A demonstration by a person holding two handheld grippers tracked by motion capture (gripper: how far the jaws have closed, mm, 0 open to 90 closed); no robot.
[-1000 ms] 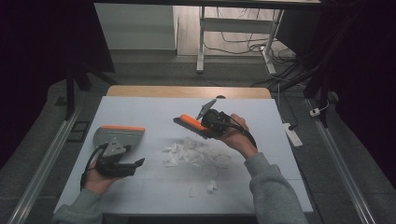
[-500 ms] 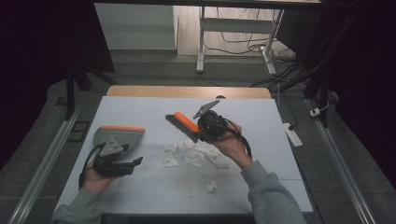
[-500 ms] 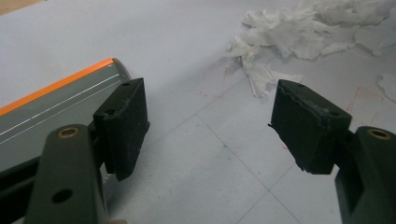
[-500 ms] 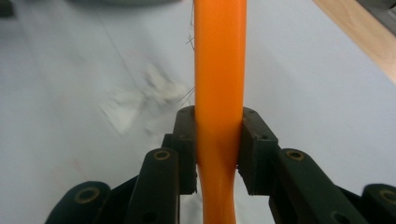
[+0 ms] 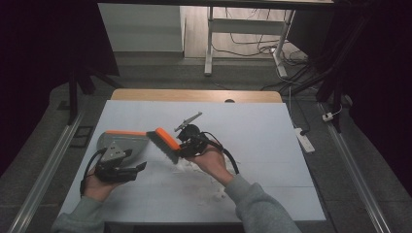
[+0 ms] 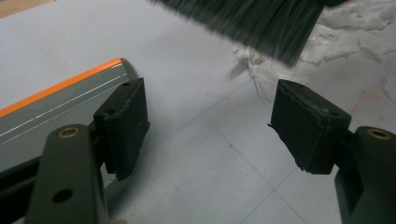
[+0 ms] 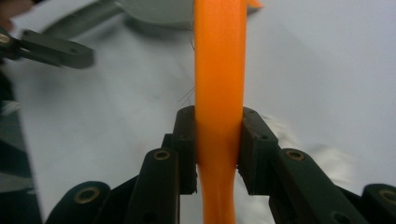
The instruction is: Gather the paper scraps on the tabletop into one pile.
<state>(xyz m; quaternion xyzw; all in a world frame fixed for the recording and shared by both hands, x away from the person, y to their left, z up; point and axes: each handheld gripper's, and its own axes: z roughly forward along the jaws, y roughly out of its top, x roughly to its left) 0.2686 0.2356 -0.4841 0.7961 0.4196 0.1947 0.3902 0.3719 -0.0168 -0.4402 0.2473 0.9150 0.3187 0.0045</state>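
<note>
Pale table (image 5: 272,145), dim room. My right gripper (image 5: 187,145) clamped on brush (image 5: 164,143); left gripper (image 5: 127,171) jaws apart beside dustpan (image 5: 124,141). Paper scraps (image 5: 206,171) mostly unswept (pan looks empty).

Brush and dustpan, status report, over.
Right gripper shut on brush. Left gripper open beside dustpan. Paper scraps ahead, nothing blocking.

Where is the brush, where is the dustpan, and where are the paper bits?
brush (image 5: 167,142), high view, on its orange back.
dustpan (image 5: 124,141), high view, on its grey tray.
paper bits (image 6: 345,39), left gripper view, on the white crumpled heap.
</note>
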